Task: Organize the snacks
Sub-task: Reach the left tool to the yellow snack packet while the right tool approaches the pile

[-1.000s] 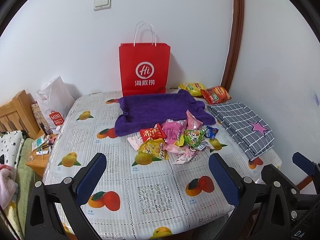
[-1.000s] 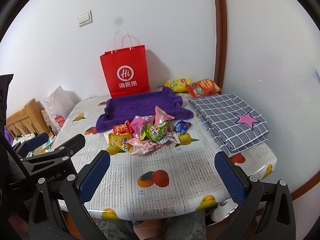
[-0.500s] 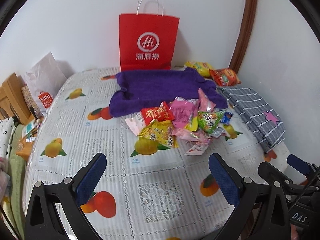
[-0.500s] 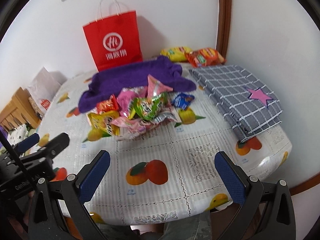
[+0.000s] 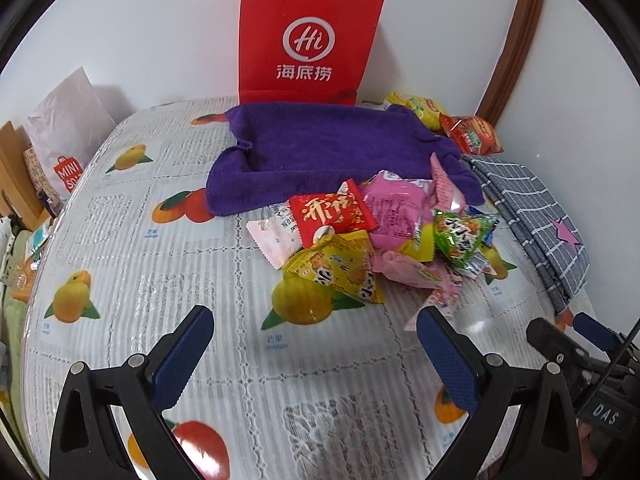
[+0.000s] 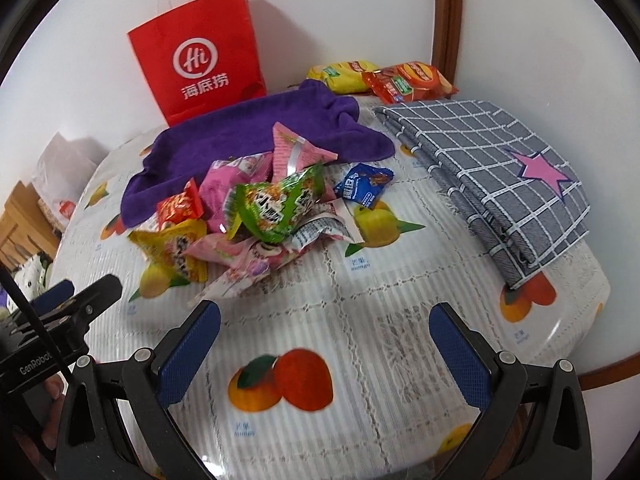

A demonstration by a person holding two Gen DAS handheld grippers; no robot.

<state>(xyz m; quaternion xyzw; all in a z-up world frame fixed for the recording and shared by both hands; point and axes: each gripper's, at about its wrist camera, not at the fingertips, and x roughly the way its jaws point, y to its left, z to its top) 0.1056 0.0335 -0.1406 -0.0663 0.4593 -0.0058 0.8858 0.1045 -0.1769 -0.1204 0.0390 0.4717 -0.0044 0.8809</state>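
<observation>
- left gripper (image 5: 314,334): held low over the near part of the table (image 5: 120,240), pointing toward the far wall; jaws spread wide, nothing between the blue pads (image 5: 182,360).
- right gripper (image 6: 326,330): same posture, low over the near edge, jaws wide apart, nothing held. it also shows at the right edge of the left wrist view, and the left gripper at the left edge of the right wrist view, so the two sit side by side.
- part of a hand shows under each neighbouring tool body, too little to describe.
- snack pile (image 5: 384,236): loose heap of small packets mid-table, ahead of both grippers, not touched by either.
- in the left view the yellow packet (image 5: 340,272) is the nearest item, just beyond the jaw opening and slightly right of centre; red packet (image 5: 330,214) and pink packet (image 5: 396,208) lie behind it.
- in the right view the pile sits ahead and to the left; green packet (image 6: 276,204) on top, blue packet (image 6: 362,184) apart at its right edge.
- purple towel (image 5: 332,156): spread flat behind the pile, its near edge under some packets.
- red paper bag (image 5: 306,40): upright against the wall, behind the towel.
- two larger chip bags (image 6: 384,76): in the far right corner, well apart from the pile.
- folded grey checked cloth (image 6: 492,168) with a pink star: on the right side of the table.
</observation>
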